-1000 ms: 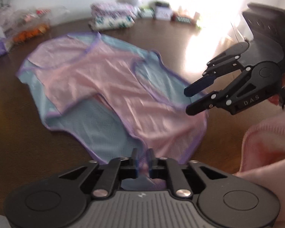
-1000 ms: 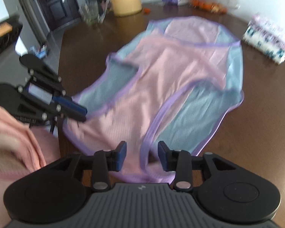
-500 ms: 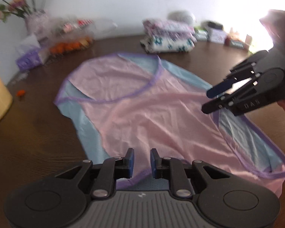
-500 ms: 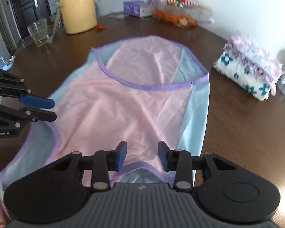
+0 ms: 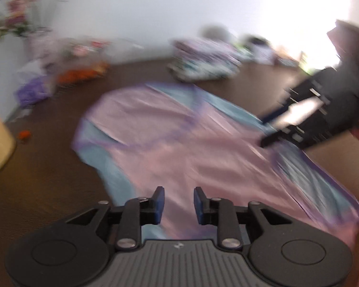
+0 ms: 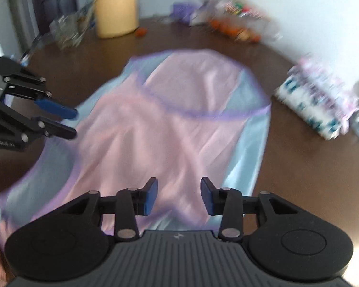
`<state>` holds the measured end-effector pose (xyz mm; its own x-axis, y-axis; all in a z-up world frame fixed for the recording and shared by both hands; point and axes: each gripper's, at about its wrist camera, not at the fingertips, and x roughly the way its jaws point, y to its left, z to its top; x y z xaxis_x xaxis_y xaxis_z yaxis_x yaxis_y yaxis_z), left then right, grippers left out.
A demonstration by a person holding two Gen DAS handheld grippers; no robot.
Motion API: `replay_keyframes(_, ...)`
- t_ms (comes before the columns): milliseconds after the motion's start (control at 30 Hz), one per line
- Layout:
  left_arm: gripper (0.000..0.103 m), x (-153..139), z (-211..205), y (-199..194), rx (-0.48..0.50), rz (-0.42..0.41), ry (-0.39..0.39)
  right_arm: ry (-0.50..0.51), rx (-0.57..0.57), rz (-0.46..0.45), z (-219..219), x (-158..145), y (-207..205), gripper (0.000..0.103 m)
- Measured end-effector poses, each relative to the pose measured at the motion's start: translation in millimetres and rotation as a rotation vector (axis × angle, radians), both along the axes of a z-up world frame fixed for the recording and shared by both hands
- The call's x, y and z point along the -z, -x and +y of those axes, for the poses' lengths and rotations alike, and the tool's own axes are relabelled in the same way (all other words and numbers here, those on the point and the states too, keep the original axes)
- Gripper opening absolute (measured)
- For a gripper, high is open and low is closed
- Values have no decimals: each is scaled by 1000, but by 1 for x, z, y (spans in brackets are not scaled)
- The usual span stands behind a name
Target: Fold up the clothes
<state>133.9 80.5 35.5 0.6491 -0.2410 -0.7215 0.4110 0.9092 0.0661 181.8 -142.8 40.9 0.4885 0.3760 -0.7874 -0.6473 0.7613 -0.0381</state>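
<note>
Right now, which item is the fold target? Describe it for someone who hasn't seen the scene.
On the dark brown wooden table, in the middle, lies a large garment spread flat in front of both open grippers. It is pink with light blue side panels and purple trim, unlike the patterned folded stack near the wall.

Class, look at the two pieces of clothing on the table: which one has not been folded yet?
The pink and blue garment with purple trim, lying spread flat in front of both grippers. The flowered one near the wall is already a compact folded stack.
</note>
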Motion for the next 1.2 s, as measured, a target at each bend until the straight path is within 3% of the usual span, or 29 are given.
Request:
replay_keyframes(100, 22, 3, 18, -46, -108, 24, -4, 5, 61, 10, 1, 2, -37, 40)
replay_keyframes(200, 9, 13, 38, -85, -160, 76, 28, -7, 93, 51, 0, 13, -69, 40)
replay_keyframes(333, 9, 25, 61, -128, -206, 135, 66, 16, 77, 88, 4, 29, -84, 41)
replay_keyframes(433, 9, 29, 64, -134, -195, 125, 27, 38, 64, 82, 7, 31, -85, 44)
replay_keyframes(567, 10, 14, 64, -118, -166, 74, 28, 28, 25, 38, 18, 2, -83, 44)
replay_keyframes(733, 16, 11, 34, -50, 64, 37, -25, -31, -101, 16, 81, -43, -85, 44)
replay_keyframes(967, 14, 33, 10, 9, 201, 4, -135, 33, -179, 124, 194, -11, -113, 43)
replay_keyframes(1067, 12, 33, 5, 12, 242, 11, -157, 82, -166, 149, 226, 5, -130, 40)
replay_keyframes(1200, 14, 20, 10, -9, 284, 92, -169, 121, -159, 175, 251, 12, -143, 38)
